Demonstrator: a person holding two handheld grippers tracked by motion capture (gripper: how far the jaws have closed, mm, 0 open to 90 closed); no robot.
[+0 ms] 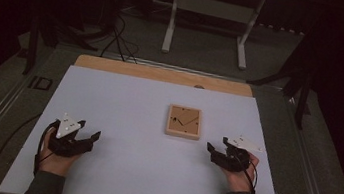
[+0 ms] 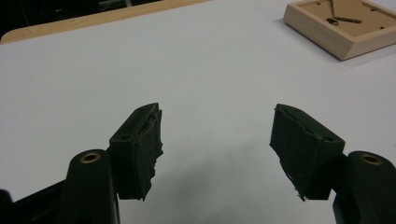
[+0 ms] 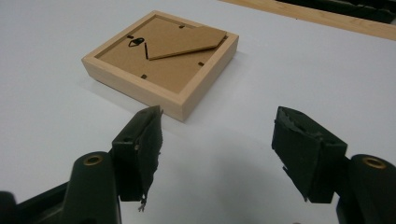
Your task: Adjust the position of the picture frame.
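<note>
A wooden picture frame [image 1: 184, 122] is lying face down on the white bench [image 1: 115, 170], right of centre, with its brown backing board [image 3: 161, 56] and folded easel stand [image 3: 187, 41] facing up. The left tool [image 1: 92, 137] is resting low on the bench at the near left, well apart from the frame, and its jaws are standing wide apart with nothing between them, as the left gripper view confirms [image 2: 217, 140]. The right tool [image 1: 211, 147] is sitting near the frame's closest corner, jaws likewise spread and empty [image 3: 217, 140], pointing toward the frame's pale side wall [image 3: 135, 88]. Risks, as judged from this position: the frame is lying flat and loose on a smooth sheet, so a one-sided push from the right tool is likely to slide or spin it rather than seat it between the jaws. The side wall is shallow, so a high grip may be slipping off the top edge. The pads [image 3: 149, 154] are looking torn and ragged, which may be weakening hold. The easel stand appears thin and hinged, so prying at a steep angle could be bending or cracking it.
</note>
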